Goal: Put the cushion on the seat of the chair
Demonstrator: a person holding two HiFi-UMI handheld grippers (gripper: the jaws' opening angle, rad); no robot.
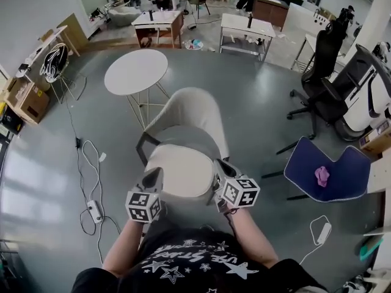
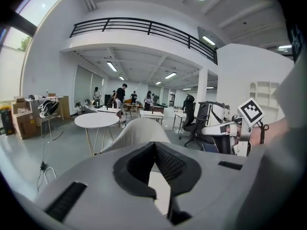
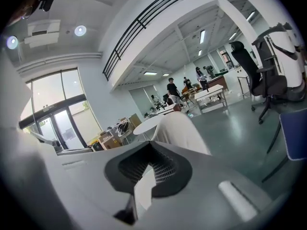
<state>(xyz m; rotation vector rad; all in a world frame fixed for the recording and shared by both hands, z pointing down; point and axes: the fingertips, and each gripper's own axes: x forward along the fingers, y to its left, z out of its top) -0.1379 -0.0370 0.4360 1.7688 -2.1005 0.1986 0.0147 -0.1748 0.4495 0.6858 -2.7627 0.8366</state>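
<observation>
A round cream cushion (image 1: 180, 171) hangs between my two grippers, over the front of the seat of a pale shell chair (image 1: 197, 116). My left gripper (image 1: 153, 180) is shut on the cushion's left edge and my right gripper (image 1: 217, 177) on its right edge. In the left gripper view the jaws (image 2: 154, 148) pinch a strip of the cushion (image 2: 160, 190), with the chair's back (image 2: 136, 131) just beyond. Likewise the right gripper (image 3: 149, 150) pinches the cushion (image 3: 143, 189) in its own view, the chair (image 3: 181, 128) ahead. The seat under the cushion is hidden.
A round white table (image 1: 135, 71) stands behind the chair. A blue seat (image 1: 327, 174) bearing a pink thing is at the right, black office chairs (image 1: 317, 84) beyond it. Cables and a power strip (image 1: 95, 211) lie on the floor at left. People and desks are far back.
</observation>
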